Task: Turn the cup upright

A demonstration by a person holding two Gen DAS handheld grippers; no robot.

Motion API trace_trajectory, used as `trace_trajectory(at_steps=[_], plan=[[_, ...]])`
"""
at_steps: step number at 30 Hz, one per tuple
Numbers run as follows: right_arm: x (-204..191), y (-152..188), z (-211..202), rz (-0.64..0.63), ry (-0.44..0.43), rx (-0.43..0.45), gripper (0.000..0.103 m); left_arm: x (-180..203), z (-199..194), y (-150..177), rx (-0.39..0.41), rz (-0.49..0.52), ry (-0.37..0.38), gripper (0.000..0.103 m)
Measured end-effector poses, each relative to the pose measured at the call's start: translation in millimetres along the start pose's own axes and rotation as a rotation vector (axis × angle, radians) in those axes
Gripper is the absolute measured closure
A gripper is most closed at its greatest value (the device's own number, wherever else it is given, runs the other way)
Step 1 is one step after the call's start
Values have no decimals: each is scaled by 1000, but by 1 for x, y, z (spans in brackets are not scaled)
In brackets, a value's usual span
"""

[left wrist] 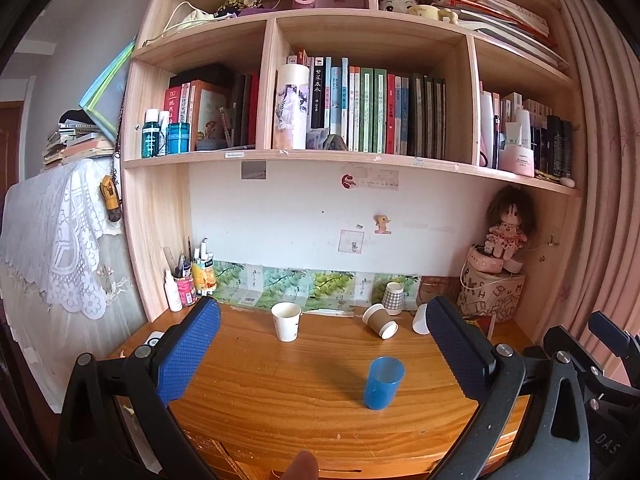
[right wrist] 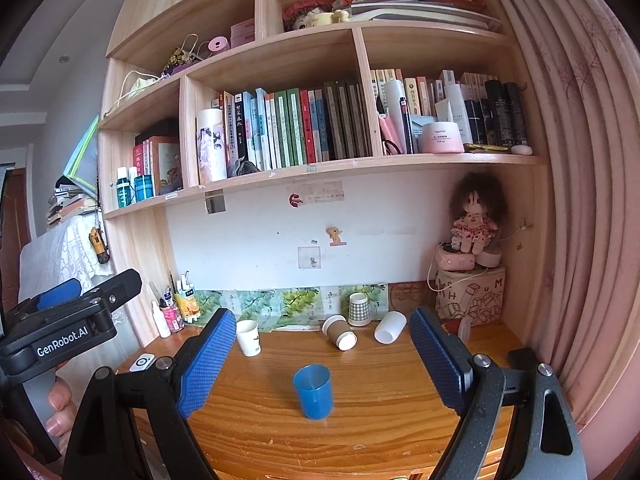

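A blue plastic cup (left wrist: 383,382) (right wrist: 313,390) stands upright in the middle of the wooden desk (left wrist: 280,392) (right wrist: 380,400). Behind it a brown paper cup (left wrist: 380,320) (right wrist: 339,332) lies on its side, and a white plastic cup (left wrist: 420,319) (right wrist: 390,327) lies on its side further right. A white paper cup (left wrist: 285,321) (right wrist: 248,337) stands upright at the left. A checked cup (left wrist: 393,298) (right wrist: 358,309) stands mouth down at the back. My left gripper (left wrist: 324,344) is open and empty above the desk's front. My right gripper (right wrist: 322,360) is open and empty, beside it.
A pen holder and bottles (left wrist: 184,284) (right wrist: 172,312) stand at the desk's back left. A printed bag with a doll on top (left wrist: 494,296) (right wrist: 470,296) fills the back right corner. Bookshelves (left wrist: 360,156) hang above. A pink curtain (right wrist: 580,200) lies to the right.
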State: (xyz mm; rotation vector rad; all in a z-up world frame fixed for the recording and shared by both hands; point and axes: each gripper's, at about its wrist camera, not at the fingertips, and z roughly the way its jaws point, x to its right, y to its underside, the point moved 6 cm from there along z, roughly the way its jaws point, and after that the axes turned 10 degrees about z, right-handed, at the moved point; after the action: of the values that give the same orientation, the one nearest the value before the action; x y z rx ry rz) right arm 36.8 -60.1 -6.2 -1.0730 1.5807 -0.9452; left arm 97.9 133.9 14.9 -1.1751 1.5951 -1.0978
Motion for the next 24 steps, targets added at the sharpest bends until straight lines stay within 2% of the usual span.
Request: trace_trajectory(at_steps=[24], plan=[[14,2,4,33,-7,-27,14,19,4,1,-37,34,23,0]])
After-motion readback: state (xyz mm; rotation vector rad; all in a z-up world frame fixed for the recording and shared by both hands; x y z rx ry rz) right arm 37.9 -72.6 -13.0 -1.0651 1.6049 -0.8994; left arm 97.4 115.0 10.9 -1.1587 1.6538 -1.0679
